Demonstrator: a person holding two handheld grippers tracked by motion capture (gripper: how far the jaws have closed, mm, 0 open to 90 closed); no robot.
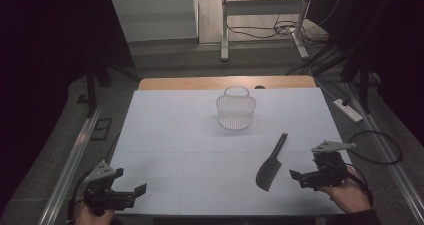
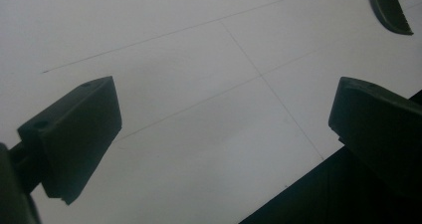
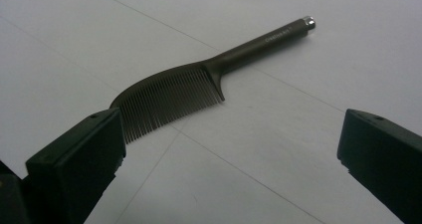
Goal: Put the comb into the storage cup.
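A dark comb with a long handle lies flat on the white table sheet, right of centre; its teeth and handle fill the right gripper view. My right gripper stands open just to the comb's right, low over the sheet, jaws wide with nothing between them. A white mesh basket with a handle stands upright toward the back middle. My left gripper is open near the front left corner, over bare sheet; the comb's tip peeks in at the top right.
The table's front edge runs close under both grippers. A wooden strip borders the sheet at the back. Metal rails flank the table. A power strip and cables lie on the floor at the right.
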